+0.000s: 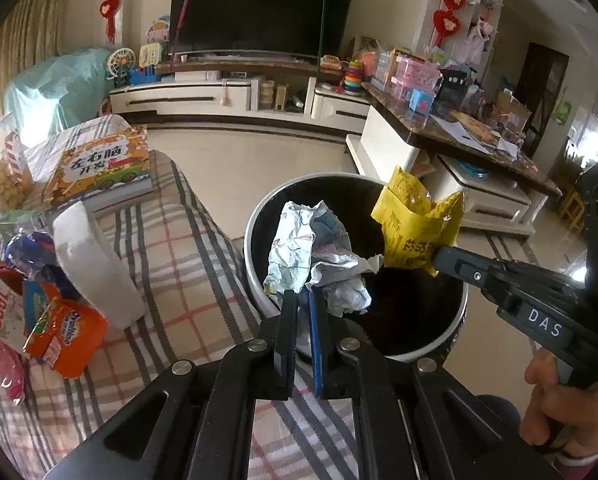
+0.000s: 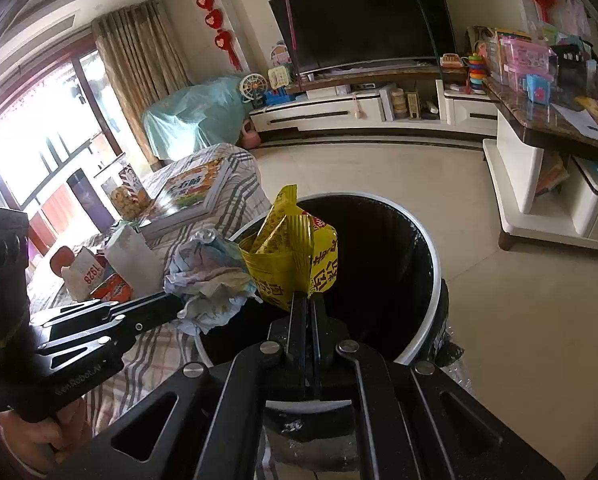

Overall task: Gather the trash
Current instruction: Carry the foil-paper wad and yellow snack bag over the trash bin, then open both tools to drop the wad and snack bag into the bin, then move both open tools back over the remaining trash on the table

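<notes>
A round trash bin (image 1: 255, 216) with a white rim and black inside stands on the floor beside the plaid-covered table; it also shows in the right wrist view (image 2: 427, 240). My left gripper (image 1: 303, 294) is shut on a crumpled whitish paper wrapper (image 1: 299, 240) and holds it over the bin's left side. My right gripper (image 2: 307, 295) is shut on a yellow snack bag (image 2: 295, 256) and holds it over the bin. The yellow bag (image 1: 415, 224) and right gripper (image 1: 439, 254) show in the left view; the crumpled wrapper (image 2: 211, 276) and left gripper (image 2: 179, 300) show in the right view.
The plaid table (image 1: 171, 248) holds an orange snack packet (image 1: 67, 332), a white tissue roll (image 1: 95, 264), a picture book (image 1: 103, 164) and other wrappers. A cluttered coffee table (image 1: 451, 136) stands right of the bin. A TV cabinet (image 1: 203, 98) runs along the far wall.
</notes>
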### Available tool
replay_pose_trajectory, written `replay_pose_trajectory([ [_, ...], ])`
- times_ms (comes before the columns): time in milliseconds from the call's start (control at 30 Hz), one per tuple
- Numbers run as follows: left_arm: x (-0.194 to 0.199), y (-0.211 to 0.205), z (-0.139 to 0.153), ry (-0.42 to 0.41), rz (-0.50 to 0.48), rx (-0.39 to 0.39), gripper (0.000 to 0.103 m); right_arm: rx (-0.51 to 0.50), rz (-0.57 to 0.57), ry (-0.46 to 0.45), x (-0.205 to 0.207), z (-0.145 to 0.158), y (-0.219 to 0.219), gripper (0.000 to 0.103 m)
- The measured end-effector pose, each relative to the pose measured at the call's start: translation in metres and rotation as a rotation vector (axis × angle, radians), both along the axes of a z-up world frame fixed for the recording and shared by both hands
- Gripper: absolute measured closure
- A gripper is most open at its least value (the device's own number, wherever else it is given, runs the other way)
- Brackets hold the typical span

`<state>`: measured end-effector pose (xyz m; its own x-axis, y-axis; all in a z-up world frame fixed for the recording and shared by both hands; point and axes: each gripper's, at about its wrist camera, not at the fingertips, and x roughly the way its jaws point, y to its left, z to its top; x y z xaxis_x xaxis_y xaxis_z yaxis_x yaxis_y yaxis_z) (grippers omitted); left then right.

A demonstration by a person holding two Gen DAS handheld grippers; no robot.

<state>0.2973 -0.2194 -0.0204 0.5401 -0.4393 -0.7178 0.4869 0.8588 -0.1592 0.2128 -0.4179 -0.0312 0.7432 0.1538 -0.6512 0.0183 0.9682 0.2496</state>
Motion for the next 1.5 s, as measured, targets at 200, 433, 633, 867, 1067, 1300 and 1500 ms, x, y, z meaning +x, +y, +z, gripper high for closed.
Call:
replay_pose_trajectory([
  [200,0.008,-0.012,0.0,0.013,-0.001,0.005,0.098,-0.011,-0.002,0.013,0.007,0.0,-0.002,0.101],
  [433,0.009,-0.02,0.001,0.012,-0.007,0.025,0.097,-0.024,-0.014,0.041,0.012,-0.004,-0.005,0.096],
  [633,0.005,-0.021,0.005,0.007,0.002,0.012,0.072,-0.017,-0.036,0.043,0.01,-0.003,-0.011,0.081],
  [867,-0.008,-0.001,0.003,0.003,0.042,-0.009,0.051,0.001,-0.051,-0.007,-0.005,0.006,-0.007,0.037],
  [1067,-0.028,0.027,0.0,0.019,0.089,-0.027,0.042,0.046,-0.05,-0.039,-0.016,0.01,0.009,0.022],
  [1300,-0.062,0.065,0.003,0.006,0.152,-0.045,0.038,0.068,-0.005,-0.059,-0.024,0.012,0.039,0.02],
  [1500,-0.08,0.104,0.001,0.02,0.216,-0.072,0.038,0.07,0.049,-0.066,-0.028,0.012,0.068,0.02],
])
